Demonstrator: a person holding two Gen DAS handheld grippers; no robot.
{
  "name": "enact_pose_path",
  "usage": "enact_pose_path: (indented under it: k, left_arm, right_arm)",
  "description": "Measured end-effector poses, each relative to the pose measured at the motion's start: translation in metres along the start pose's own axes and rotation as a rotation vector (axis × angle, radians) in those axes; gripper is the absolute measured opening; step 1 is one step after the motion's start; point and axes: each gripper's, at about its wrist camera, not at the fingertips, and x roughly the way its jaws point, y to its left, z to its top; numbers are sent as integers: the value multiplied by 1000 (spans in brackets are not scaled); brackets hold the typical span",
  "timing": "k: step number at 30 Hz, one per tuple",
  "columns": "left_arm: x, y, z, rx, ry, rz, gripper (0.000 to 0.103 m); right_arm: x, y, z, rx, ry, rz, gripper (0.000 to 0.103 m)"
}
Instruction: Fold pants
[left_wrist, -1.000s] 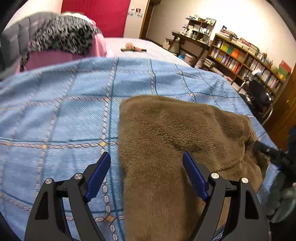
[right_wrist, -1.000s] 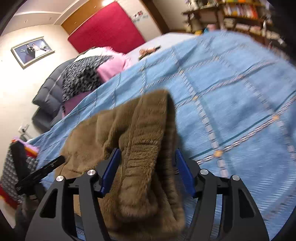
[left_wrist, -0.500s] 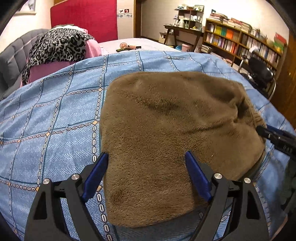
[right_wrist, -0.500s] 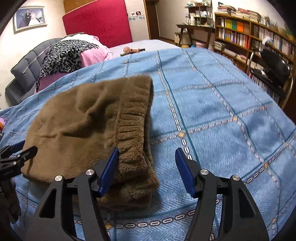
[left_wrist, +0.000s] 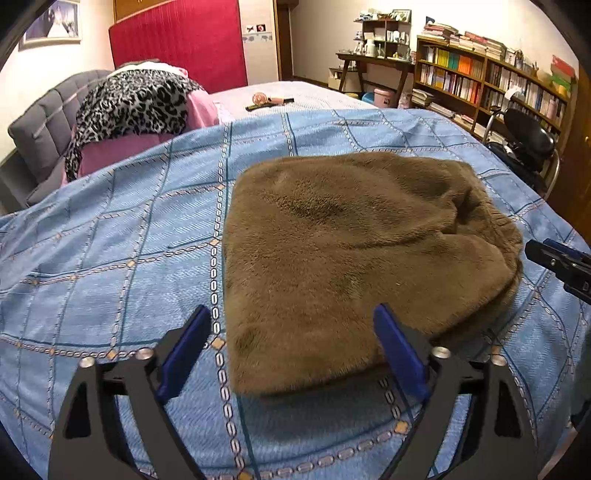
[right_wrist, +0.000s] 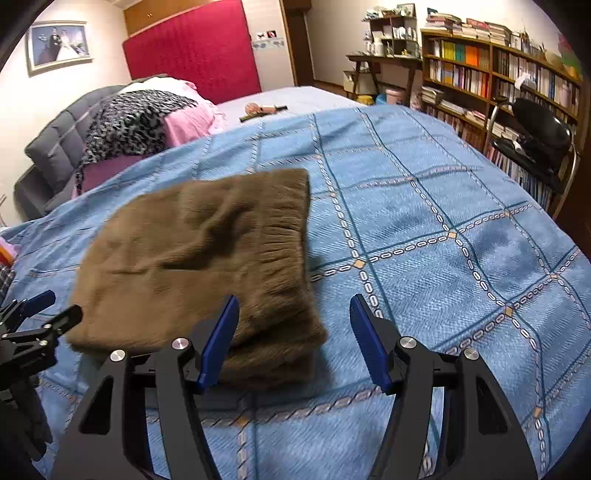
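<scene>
The brown fleece pants (right_wrist: 199, 266) lie folded into a thick rectangle on the blue checked bedspread (right_wrist: 443, 258), with the ribbed waistband on the right edge. The right gripper (right_wrist: 293, 339) stands open just beside the near corner, pressing nothing. The left gripper (right_wrist: 40, 317) appears at the left edge.

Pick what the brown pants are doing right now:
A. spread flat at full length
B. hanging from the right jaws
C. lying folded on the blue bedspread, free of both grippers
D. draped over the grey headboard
C: the pants lie as a folded bundle on the bedspread, and neither the left gripper nor the right gripper presses on them.
</scene>
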Motion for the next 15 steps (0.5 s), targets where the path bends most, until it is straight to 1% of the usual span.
enact_pose_path:
  k: [4, 6, 8, 11, 13, 15]
  left_arm:
    - [-26, -2, -1, -3, -40, -1, 92]
    - [-39, -4, -1, -6, -60, 6, 92]
    - [-53, -5, -2, -8, -82, 13, 92]
    - [-71, -7, -3, -14, -105, 25, 92]
    - [-83, -9, -4, -21, -118, 41, 92]
    - [-91, -11, -5, -28, -125, 59, 92]
  right_arm:
    - [-31, 15, -4, -16, -43, 36, 66]
    - [-46, 23, -4, -24, -64, 50, 76]
    - [-60, 32, -6, -36, -84, 60, 77]
    - [-76, 41, -7, -50, -103, 81, 84]
    - [-89, 48, -9, -61, -127, 90, 87]
    - [-98, 52, -12, -63, -141, 98, 93]
